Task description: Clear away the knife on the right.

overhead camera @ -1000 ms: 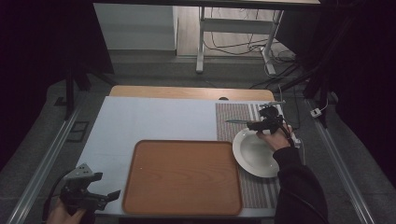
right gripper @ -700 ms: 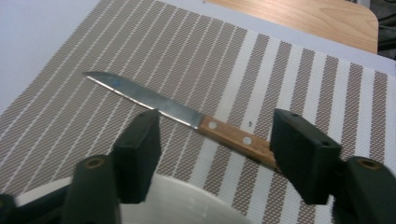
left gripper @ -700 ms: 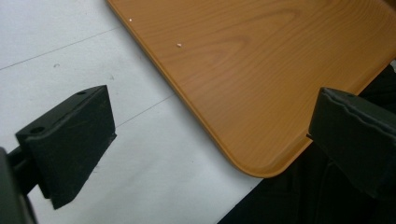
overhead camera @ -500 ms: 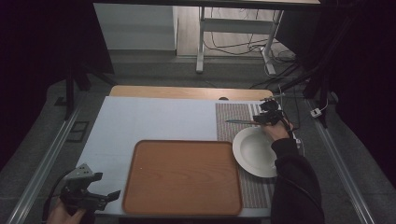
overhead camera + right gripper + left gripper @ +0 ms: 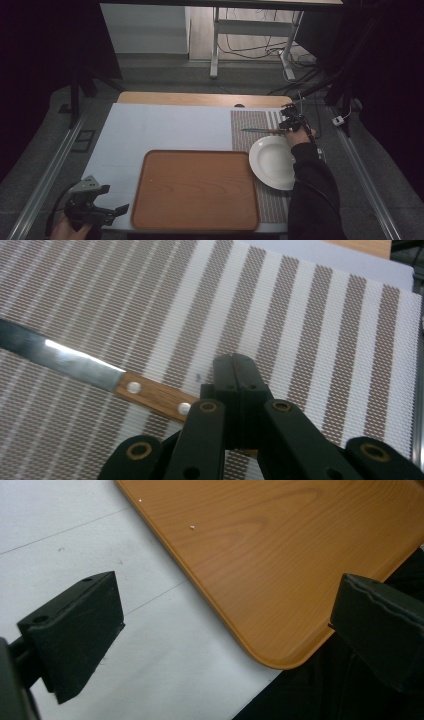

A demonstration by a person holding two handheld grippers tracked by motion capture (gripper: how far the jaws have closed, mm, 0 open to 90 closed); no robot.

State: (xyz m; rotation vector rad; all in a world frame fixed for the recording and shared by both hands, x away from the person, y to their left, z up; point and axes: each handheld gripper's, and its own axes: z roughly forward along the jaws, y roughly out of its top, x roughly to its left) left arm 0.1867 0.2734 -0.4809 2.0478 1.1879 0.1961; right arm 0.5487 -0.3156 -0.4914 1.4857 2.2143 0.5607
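Right gripper (image 5: 235, 385) jaws clamp the knife (image 5: 100, 375) handle; left gripper (image 5: 225, 630) jaws gape wide, empty

Lab or recording workspace, dimly lit. Indicated by: surface (image 5: 165, 125) covered in white sheet, flanked by metal rails (image 5: 45, 175); loose cables (image 5: 250, 45) on floor; bare desk legs (image 5: 216, 40) behind.

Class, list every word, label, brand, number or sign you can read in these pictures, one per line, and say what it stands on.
None can be read: the wooden tray, white plate, striped mat, knife and both claws, left and right, bear no visible writing.
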